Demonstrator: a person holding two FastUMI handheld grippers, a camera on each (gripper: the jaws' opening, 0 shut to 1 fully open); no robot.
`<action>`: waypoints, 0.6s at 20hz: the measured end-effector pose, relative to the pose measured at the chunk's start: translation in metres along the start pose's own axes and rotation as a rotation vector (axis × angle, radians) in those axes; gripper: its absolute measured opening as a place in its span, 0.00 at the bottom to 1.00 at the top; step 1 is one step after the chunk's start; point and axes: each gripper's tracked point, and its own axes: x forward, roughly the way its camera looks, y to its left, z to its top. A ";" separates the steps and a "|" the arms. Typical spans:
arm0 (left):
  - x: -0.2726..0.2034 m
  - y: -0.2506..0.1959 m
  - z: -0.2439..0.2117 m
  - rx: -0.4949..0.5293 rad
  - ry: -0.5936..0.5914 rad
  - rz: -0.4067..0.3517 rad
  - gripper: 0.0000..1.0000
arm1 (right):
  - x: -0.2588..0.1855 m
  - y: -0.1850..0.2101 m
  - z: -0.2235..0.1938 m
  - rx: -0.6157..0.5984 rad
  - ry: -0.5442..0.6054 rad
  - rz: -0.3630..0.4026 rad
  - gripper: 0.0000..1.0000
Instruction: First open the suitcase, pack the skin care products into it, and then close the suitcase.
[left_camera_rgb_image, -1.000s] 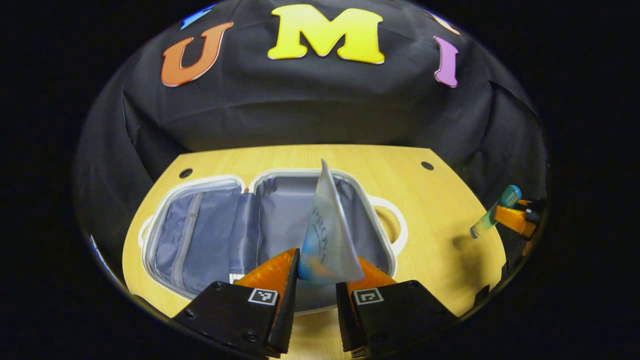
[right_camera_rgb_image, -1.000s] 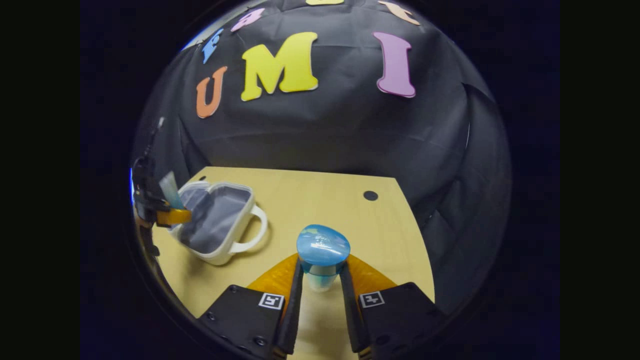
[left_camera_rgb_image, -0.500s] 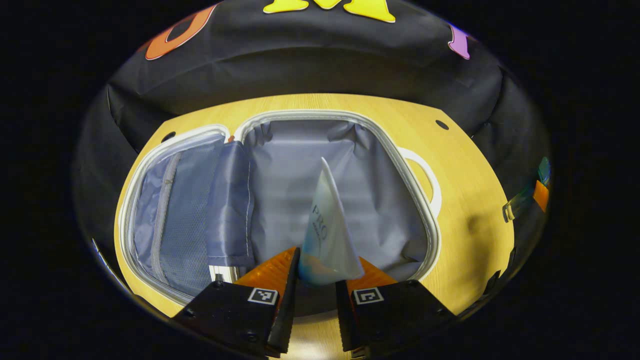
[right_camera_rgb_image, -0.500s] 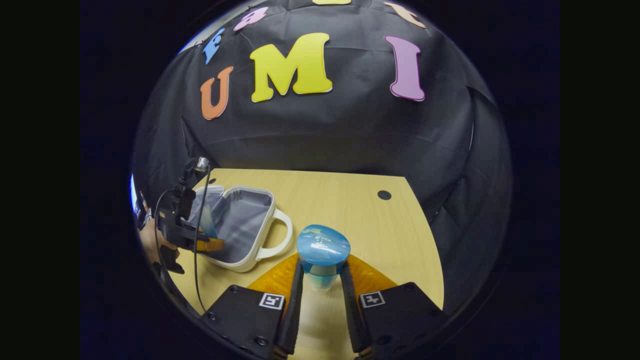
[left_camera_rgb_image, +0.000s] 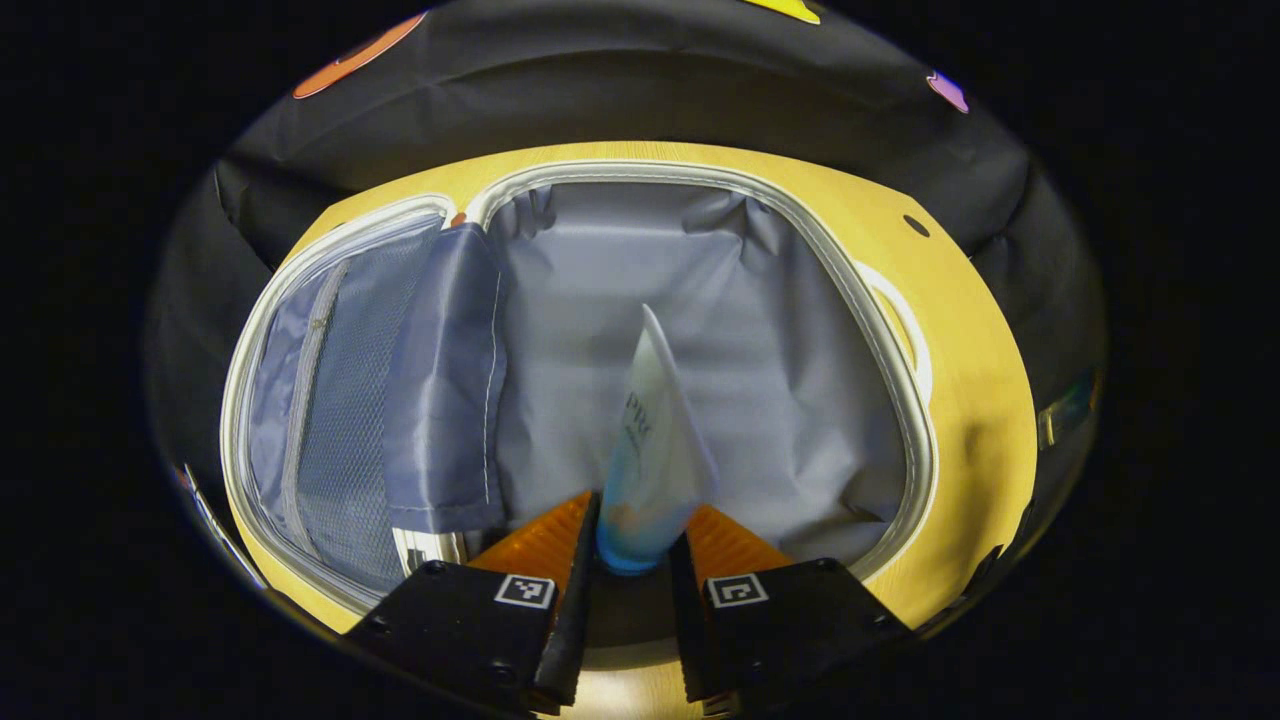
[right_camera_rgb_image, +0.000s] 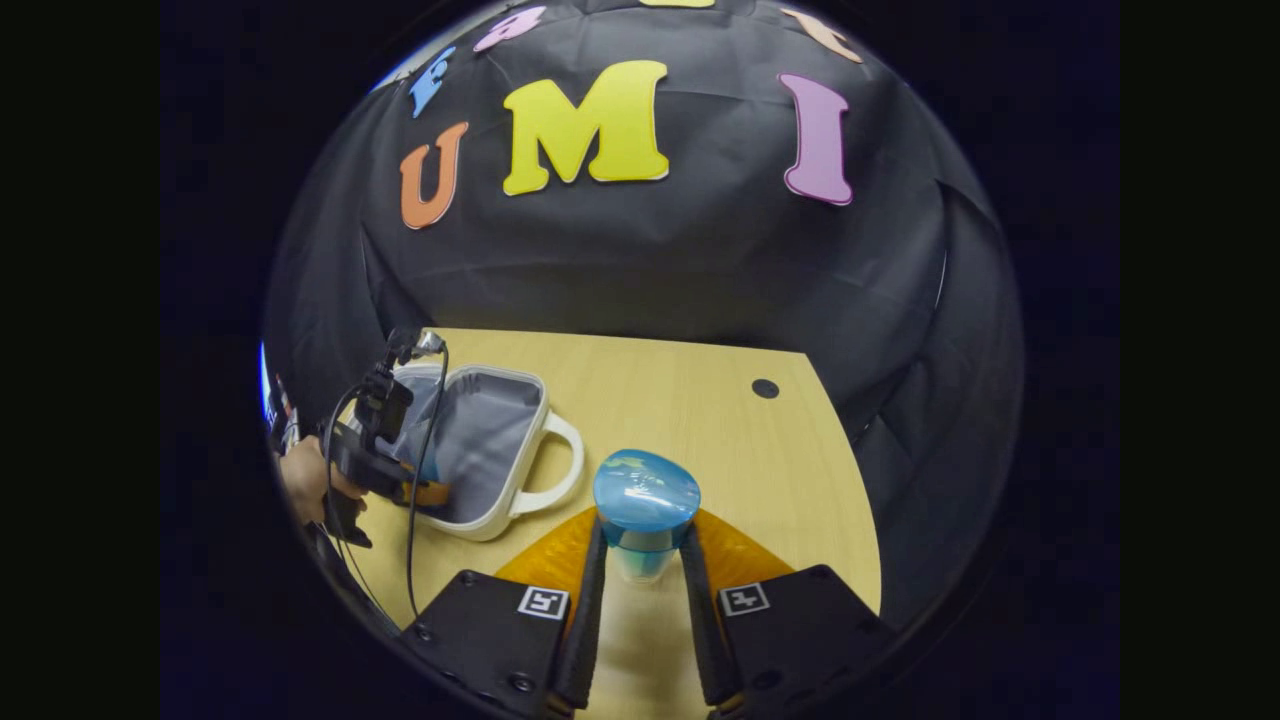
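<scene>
Suitcase (left_camera_rgb_image: 905, 330) lies open; the left gripper (left_camera_rgb_image: 630, 545) pinches a tube (left_camera_rgb_image: 655, 450) over its lining. Released tilted, it might lean on the rim and block closing.

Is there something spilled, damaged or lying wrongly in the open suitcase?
Nothing stands out. The suitcase lies open on the table, lining merely wrinkled; each gripper holds one product.

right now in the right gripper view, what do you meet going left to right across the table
hand holding the left gripper → open suitcase → suitcase handle → blue-capped bottle in the right gripper → table hole
</scene>
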 end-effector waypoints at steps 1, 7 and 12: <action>0.001 0.000 0.000 -0.001 0.003 0.005 0.49 | 0.001 0.002 0.000 0.000 0.005 0.003 0.37; -0.004 -0.009 0.003 -0.017 -0.028 -0.012 0.59 | 0.005 0.030 0.012 -0.040 0.005 0.044 0.38; -0.044 -0.001 0.014 -0.018 -0.148 -0.013 0.78 | 0.018 0.079 0.040 -0.060 -0.010 0.127 0.38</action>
